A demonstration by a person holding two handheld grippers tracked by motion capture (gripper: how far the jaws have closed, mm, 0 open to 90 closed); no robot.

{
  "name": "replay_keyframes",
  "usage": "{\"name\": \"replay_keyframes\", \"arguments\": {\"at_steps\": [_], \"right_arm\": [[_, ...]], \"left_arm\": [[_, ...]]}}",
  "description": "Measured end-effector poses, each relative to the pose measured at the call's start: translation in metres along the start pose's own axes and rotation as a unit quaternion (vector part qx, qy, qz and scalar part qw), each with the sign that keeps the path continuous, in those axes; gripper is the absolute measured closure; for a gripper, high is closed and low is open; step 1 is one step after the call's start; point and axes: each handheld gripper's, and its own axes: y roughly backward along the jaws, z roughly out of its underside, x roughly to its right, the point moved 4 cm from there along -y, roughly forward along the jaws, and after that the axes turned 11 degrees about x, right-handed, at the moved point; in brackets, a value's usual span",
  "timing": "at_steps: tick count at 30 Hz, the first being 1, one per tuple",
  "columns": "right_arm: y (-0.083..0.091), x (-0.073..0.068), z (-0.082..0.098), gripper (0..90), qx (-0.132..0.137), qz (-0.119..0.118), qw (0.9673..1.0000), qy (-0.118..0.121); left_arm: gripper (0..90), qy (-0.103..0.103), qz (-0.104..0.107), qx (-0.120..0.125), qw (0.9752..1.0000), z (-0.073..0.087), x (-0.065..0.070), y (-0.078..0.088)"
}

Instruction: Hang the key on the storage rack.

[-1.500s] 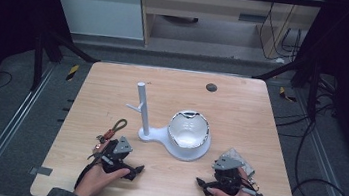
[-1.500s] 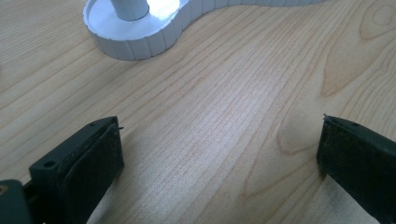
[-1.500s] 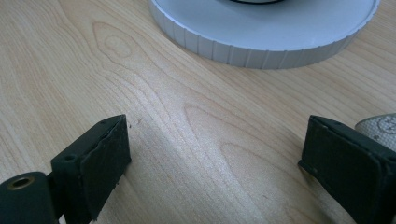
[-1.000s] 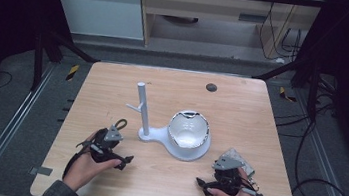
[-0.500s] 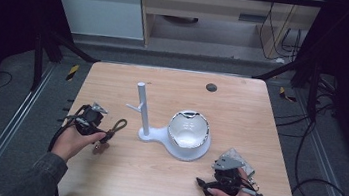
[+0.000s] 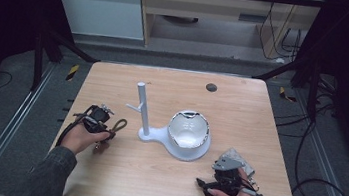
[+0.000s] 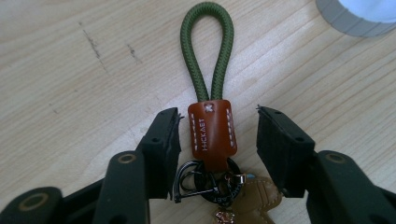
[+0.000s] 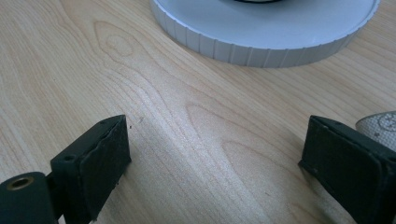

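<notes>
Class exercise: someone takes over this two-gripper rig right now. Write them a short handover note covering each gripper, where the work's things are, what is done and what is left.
Left gripper: open, jaws on either side of the brown leather tab of the keychain with the olive-green cord loop, not yet closed on it.
Right gripper: open, holding nothing, over bare wood near the round base of the white stand.
Things: the keychain lies flat on the wooden table, left of the white stand's upright peg; a white bowl sits on the stand's base.
Done: left gripper lined up on the tab.
Left: close on the tab and lift; probably hang the loop on the peg.
</notes>
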Motion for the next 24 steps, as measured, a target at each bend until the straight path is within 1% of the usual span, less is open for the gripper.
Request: {"name": "replay_keyframes", "arguments": {"at_steps": [1,3,6,14,15,16,17,20,21,23,24], "right_arm": [[0.0,0.0,0.0,7.7,0.0,0.0,1.0,0.0],[0.0001,-0.0001,0.0,7.7,0.0,0.0,1.0,0.0],[0.0002,-0.0003,0.0002,7.7,0.0,0.0,1.0,0.0],[0.0004,-0.0007,0.0004,7.6,0.001,0.0,1.0,0.001],[0.0005,-0.0007,0.0004,7.6,0.001,0.0,1.0,0.001],[0.0004,-0.0008,0.0004,7.6,0.002,-0.001,1.0,0.001],[0.0004,-0.0008,0.0004,7.6,0.002,-0.001,1.0,0.001],[0.0005,-0.0009,0.0005,7.6,0.002,-0.001,1.0,0.001],[0.0006,-0.0011,0.0006,7.6,0.001,-0.001,1.0,0.0],[0.0009,-0.0011,0.0007,7.5,0.0,-0.001,1.0,0.001],[0.0009,-0.0011,0.0007,7.5,0.0,-0.001,1.0,0.001]], "left_arm": [[50.7,0.006,0.001,0.0,1.0,0.0006,-0.0005,-0.0013],[52.9,0.009,0.002,-0.005,0.9999,0.0018,-0.0025,-0.0029],[56.7,0.015,0.003,-0.004,0.9999,0.0026,-0.0035,-0.0043],[58.2,0.011,0.004,-0.012,0.9999,0.0041,-0.0035,-0.0081],[58.9,0.012,0.003,-0.01,0.9999,0.0041,-0.0028,-0.009],[60.9,0.005,-0.001,-0.013,0.9999,0.0044,-0.003,-0.0096],[62.2,0.005,-0.001,-0.013,0.9999,0.0044,-0.003,-0.0096],[64.4,0.007,0.001,-0.01,0.9999,0.0041,-0.0022,-0.0099],[65.4,0.001,0.0,-0.007,1.0,0.0041,-0.0021,-0.0085],[65.5,0.003,-0.001,-0.003,1.0,0.0044,-0.0007,-0.0074],[65.5,-0.002,-0.002,0.0,1.0,0.0048,-0.0004,-0.0049]]}}
